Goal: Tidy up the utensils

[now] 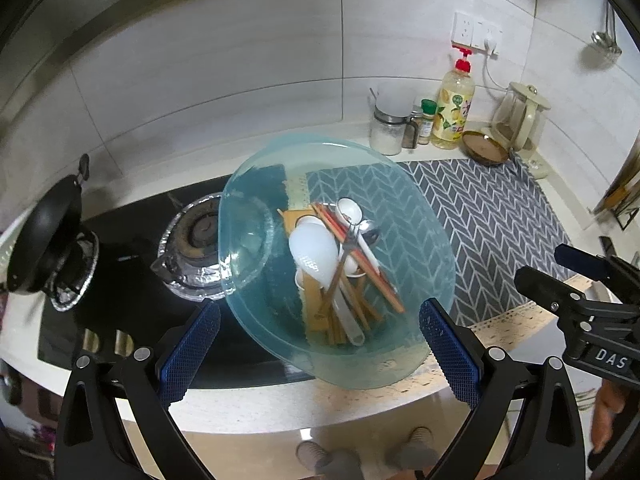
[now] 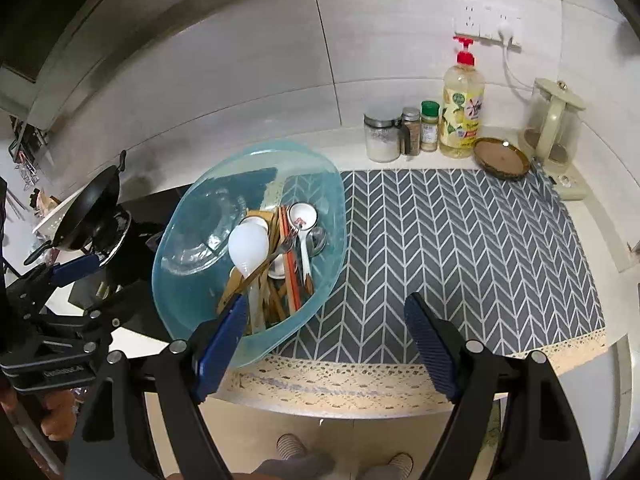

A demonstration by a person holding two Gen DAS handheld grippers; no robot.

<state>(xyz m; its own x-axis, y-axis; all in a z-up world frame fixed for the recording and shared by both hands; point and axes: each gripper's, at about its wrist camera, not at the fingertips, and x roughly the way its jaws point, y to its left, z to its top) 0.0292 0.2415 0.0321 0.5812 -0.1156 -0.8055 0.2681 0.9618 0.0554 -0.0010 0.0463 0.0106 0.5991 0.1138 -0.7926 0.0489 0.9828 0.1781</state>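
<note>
Starting at the left, the pan (image 2: 90,208) sits on the stove (image 1: 132,264), the left gripper (image 1: 320,344) hangs with fingers apart near the blue basin (image 2: 248,248) holding spoons and chopsticks (image 2: 280,256), and the right gripper (image 2: 328,340) hovers, fingers apart, over the mat (image 2: 460,248).

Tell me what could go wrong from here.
1. The basin overhangs the stove and looks tilted; a nudge from either open claw, left or right, might shift it.
2. The utensils lie tangled, so pulling one could drag others out.
</note>
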